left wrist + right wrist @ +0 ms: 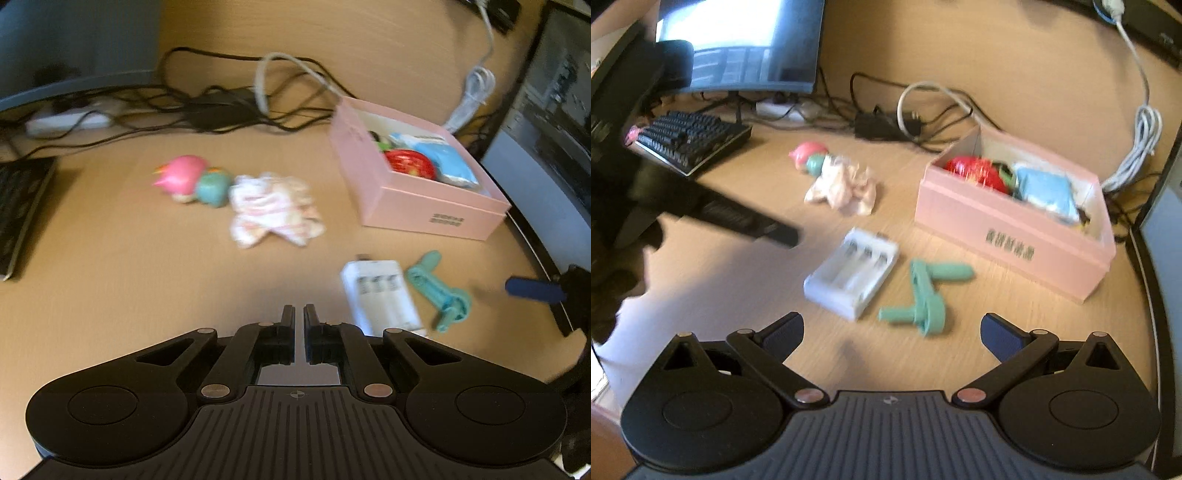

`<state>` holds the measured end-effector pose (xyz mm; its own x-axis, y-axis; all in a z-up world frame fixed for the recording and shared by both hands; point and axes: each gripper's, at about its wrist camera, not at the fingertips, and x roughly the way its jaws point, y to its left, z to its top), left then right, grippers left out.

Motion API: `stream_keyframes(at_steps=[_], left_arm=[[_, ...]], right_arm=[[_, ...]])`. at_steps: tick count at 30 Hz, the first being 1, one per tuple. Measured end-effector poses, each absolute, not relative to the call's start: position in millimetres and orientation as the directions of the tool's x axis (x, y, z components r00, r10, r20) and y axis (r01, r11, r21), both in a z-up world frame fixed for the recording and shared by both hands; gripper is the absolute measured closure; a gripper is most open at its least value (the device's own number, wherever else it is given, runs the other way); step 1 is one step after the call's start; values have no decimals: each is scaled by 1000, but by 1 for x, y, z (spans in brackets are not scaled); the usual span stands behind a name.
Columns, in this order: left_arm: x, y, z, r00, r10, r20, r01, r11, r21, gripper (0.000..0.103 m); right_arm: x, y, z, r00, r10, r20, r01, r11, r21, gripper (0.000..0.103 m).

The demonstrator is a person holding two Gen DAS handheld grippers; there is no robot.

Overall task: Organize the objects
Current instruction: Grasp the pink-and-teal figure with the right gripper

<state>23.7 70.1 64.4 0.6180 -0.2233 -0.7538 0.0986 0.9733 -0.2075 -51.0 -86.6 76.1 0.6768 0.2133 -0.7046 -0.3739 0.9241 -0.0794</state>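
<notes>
- Jaws of the left gripper (299,314) were together with only a thin slit between them and nothing in it, poised above bare bench (147,288).
- Jaws of the right gripper (892,332) stood wide apart and empty, above the bench and just short of a teal crank-shaped tool (925,295).
- That tool lay flat on the bench, just beside a white battery charger (851,273) with empty slots; whether the two touched could not be told through the blur.
- Beyond them, toward the right, sat an open pink box (1015,236) with printed characters on its front wall, holding a red round object (979,171), a blue packet (1047,192) and some smaller dark items too blurred to name.
- Toward the middle lay a crumpled pale cloth (842,188), touching a pink and teal toy figure (810,155) behind it.
- At the far left a dark keyboard (690,134) rested in front of a monitor (738,44).
- At the back of the bench, black cables (221,110), a white power strip (70,122) and a coiled white cable (1137,147) lay in a tangle.
</notes>
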Motion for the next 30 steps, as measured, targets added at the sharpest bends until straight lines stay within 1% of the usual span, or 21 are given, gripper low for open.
stream_keyframes(at_steps=[3,6,8,12,13,16,19,21,24,25,26,27,30], left_arm=[[15,89,65,622,-226,-750,68,969,-236,96],[7,101,64,615,-254,-747,64,960,-274,96],[2,107,64,621,-238,-747,41,961,-273,96],[-13,125,72,656,-202,-727,-4,963,-270,96],[-17,130,74,660,-196,-725,-9,963,-268,95],[-31,144,82,667,-166,-726,-19,971,-239,93],[-49,157,89,687,-108,-719,-53,979,-199,92],[-57,168,91,678,-93,-729,-79,977,-198,92],[-61,180,92,656,-59,-752,-104,980,-168,92],[-61,184,92,653,-50,-756,-107,982,-158,92],[-62,188,93,653,-46,-756,-109,982,-154,92],[-62,191,93,654,-48,-755,-108,982,-155,92],[-56,198,89,652,-68,-755,-98,980,-173,92]], right_arm=[[-44,-79,77,684,209,-699,-378,921,-95,0],[-39,-73,80,686,211,-697,-387,916,-104,1],[-32,-65,85,681,229,-696,-404,909,-96,1],[-4,-37,90,700,283,-656,-443,892,-87,1],[6,-29,87,697,292,-655,-446,892,-77,1],[40,-4,79,682,300,-667,-439,897,-45,6],[76,22,75,671,329,-664,-439,898,1,7],[101,41,71,664,335,-669,-450,893,0,7],[137,70,58,640,309,-703,-450,893,-18,8],[146,77,53,625,300,-721,-446,895,-14,15],[152,83,50,605,297,-739,-444,896,-3,30],[154,87,49,585,301,-753,-443,896,14,38],[138,90,55,562,338,-755,-467,883,48,41]])
